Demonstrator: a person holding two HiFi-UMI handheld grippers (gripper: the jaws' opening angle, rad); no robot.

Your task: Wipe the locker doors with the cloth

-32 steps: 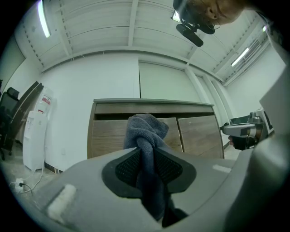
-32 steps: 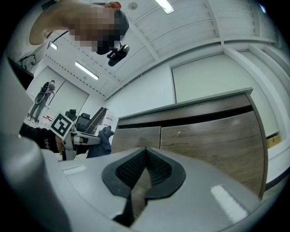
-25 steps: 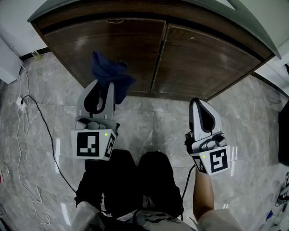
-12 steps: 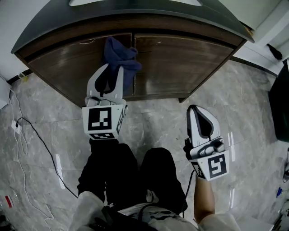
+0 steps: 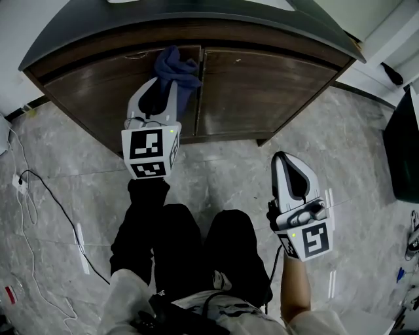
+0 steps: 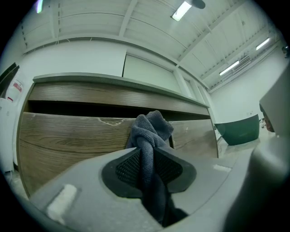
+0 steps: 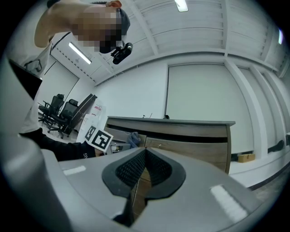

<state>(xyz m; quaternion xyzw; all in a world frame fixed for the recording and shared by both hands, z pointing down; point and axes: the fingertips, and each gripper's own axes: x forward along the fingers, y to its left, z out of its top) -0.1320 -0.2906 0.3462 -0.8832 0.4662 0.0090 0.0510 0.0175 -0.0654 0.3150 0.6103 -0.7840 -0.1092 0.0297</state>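
Clearly, the left gripper was clamped on the dark blue cloth: in the left gripper view its black pads pinched a twisted strand of the cloth, whose bunched end stuck out beyond the fingertips. From the head view the cloth sat at the upper right corner of the left locker door, right by the seam with the right locker door and just under the locker's dark top. Whether the fabric actually pressed on the wood could not be told. The right gripper was held well apart from the locker, over the grey marble floor, level with the right door's far edge. Its pads were closed together with nothing between them. A black cable lay on the floor at the left.
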